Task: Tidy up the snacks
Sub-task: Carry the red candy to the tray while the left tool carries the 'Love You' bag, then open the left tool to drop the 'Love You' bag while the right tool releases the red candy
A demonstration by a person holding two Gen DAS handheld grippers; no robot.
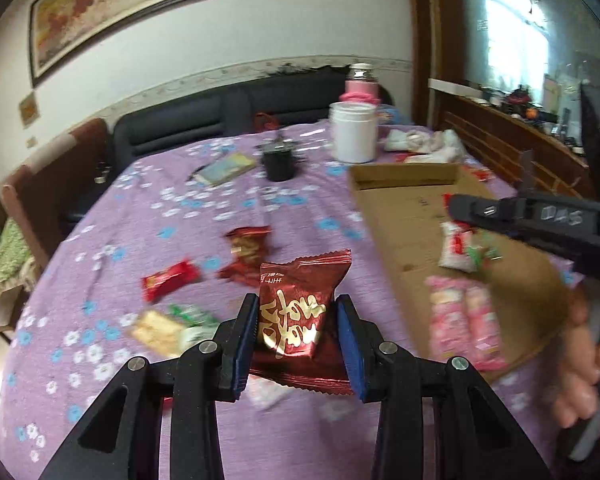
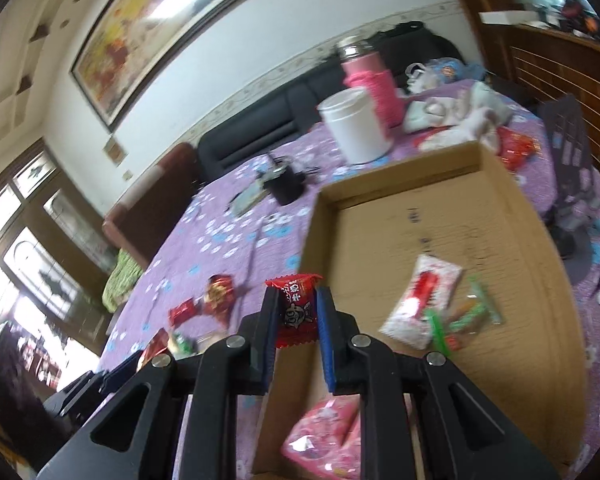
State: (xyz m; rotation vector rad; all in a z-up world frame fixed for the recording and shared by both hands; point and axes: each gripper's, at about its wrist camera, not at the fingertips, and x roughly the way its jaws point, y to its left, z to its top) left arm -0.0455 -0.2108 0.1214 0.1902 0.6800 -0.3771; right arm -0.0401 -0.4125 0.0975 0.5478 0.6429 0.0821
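My left gripper [image 1: 296, 344] clamps a dark red snack packet [image 1: 296, 312] above the purple tablecloth [image 1: 100, 320]. My right gripper [image 2: 298, 316] pinches a small red candy [image 2: 296, 306] over the cardboard tray [image 2: 540, 280].

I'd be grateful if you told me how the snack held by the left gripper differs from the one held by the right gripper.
The dark red packet in the left gripper is larger, with gold lettering; the small red candy in the right gripper is bright red with white print. The packet hangs over the purple tablecloth; the candy hangs at the cardboard tray's edge. Both are upright, pinched between blue-padded fingers.
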